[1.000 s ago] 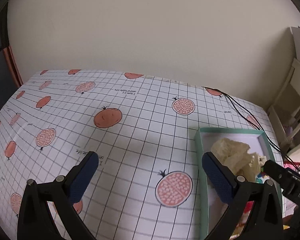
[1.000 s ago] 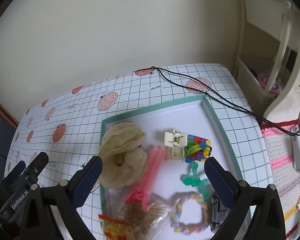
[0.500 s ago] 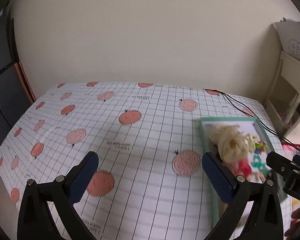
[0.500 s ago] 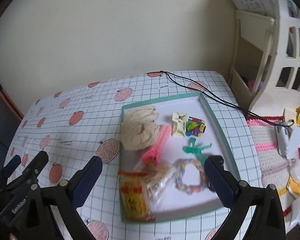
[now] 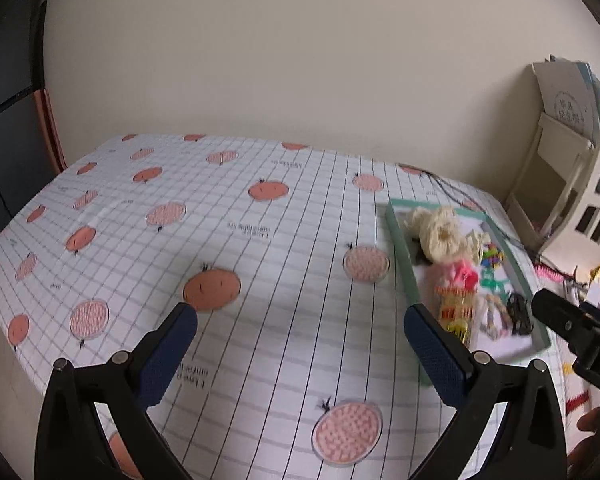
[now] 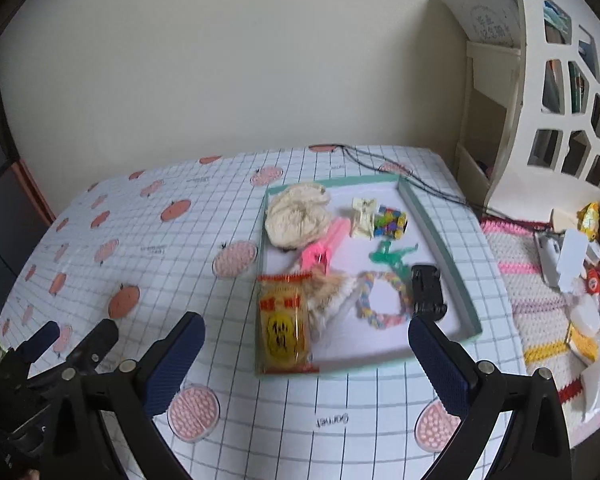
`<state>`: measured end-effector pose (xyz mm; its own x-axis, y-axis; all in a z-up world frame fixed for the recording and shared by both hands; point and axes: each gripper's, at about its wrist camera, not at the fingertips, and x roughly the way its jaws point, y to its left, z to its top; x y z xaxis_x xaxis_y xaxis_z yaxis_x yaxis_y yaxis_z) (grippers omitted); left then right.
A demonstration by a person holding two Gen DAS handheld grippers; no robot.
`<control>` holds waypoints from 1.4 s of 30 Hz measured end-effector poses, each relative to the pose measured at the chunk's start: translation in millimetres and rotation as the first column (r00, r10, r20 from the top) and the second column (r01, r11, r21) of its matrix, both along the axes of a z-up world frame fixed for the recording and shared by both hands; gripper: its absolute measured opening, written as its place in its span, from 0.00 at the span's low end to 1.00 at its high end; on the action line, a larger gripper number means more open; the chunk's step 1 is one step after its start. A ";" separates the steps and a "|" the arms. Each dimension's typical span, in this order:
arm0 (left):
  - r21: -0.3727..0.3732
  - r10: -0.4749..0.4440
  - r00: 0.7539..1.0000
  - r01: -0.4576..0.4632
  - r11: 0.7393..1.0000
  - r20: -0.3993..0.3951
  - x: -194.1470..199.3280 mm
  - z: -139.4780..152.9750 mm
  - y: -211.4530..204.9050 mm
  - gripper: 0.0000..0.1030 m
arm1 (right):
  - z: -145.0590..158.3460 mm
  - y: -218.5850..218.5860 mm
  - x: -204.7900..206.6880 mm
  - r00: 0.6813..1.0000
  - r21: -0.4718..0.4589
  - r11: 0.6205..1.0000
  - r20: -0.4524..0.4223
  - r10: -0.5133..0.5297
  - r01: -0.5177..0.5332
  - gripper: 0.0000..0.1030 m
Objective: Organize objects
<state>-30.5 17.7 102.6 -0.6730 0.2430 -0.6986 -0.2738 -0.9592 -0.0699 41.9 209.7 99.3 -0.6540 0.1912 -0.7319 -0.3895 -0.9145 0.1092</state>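
A green-rimmed white tray (image 6: 442,236) lies on the table's right side and holds several small things: a cream scrunchie (image 6: 296,216), a pink clip (image 6: 324,246), a yellow snack packet (image 6: 284,326), a braided ring (image 6: 384,298), a black toy car (image 6: 428,290), a cream claw clip (image 6: 364,218) and coloured beads (image 6: 390,222). The tray also shows in the left wrist view (image 5: 404,264). My right gripper (image 6: 306,354) is open and empty, above the tray's near edge. My left gripper (image 5: 300,346) is open and empty, over the tablecloth left of the tray.
The table wears a grid cloth with pomegranate prints (image 5: 220,240). A black cable (image 6: 384,166) runs past the tray's far corner. A white shelf unit (image 6: 548,92) stands at the right. A crocheted mat (image 6: 540,292) with small clutter lies right of the table.
Both grippers have pulled back and up from the table, so the whole tray and more of the cloth come into view. Both stay open and empty.
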 end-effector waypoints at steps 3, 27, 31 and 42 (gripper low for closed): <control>-0.020 -0.005 1.000 0.005 1.000 0.010 9.1 -14.3 -1.4 1.00 | -21.1 -1.5 8.2 1.000 -0.036 0.999 0.014 -0.005 0.006 1.00; -0.112 0.017 0.985 0.002 0.994 0.170 23.3 -108.0 -3.4 1.00 | -113.3 -10.3 19.3 0.983 0.025 0.999 0.180 -0.027 0.023 1.00; -0.087 0.022 0.979 -0.004 0.996 0.201 22.1 -113.5 -5.5 1.00 | -118.5 -9.4 18.3 0.981 0.023 0.999 0.193 -0.029 0.025 1.00; -0.116 0.020 0.986 -0.001 0.993 0.168 24.3 -117.4 -4.3 1.00 | -120.1 -11.5 20.5 0.983 0.064 0.997 0.177 -0.047 0.036 1.00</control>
<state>-6.2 13.4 -14.8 -0.5451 0.1478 -0.8252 -0.2575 -0.9663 -0.0030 62.4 198.2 -20.8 -0.5044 0.2627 -0.8225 -0.4355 -0.9000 -0.0204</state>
